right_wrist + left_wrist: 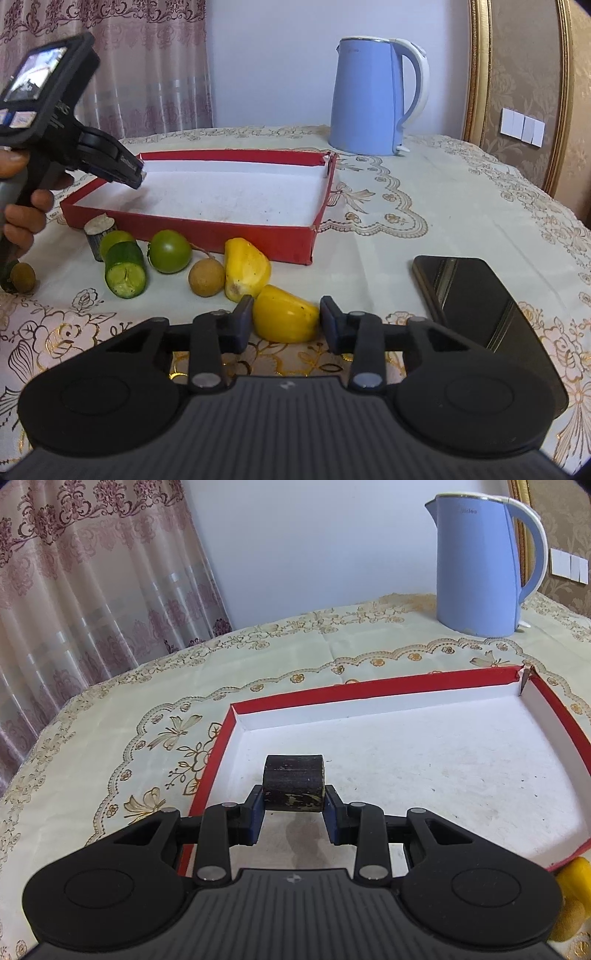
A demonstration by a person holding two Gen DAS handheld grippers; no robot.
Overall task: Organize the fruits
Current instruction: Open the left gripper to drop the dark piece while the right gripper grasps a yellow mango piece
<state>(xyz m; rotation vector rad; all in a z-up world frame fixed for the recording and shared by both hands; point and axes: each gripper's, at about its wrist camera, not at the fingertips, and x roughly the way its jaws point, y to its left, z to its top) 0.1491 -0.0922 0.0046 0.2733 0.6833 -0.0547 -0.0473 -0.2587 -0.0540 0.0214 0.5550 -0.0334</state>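
My left gripper [294, 805] is shut on a dark sugarcane piece [294, 781] and holds it over the near left part of the red box [369, 688] with a white inside. The right wrist view shows that gripper [138, 173] above the red box [192, 225]. My right gripper [286, 319] is open with its fingers on either side of a yellow fruit piece [286, 314] on the tablecloth. In front of the box lie another yellow piece [245, 269], two longans [206, 277], green fruits [170, 251], a cucumber piece [125, 271] and a sugarcane piece [98, 234].
A blue kettle [373, 99] stands behind the box on the embroidered tablecloth. A black phone [476, 299] lies to the right of my right gripper. A curtain hangs behind the table's left side.
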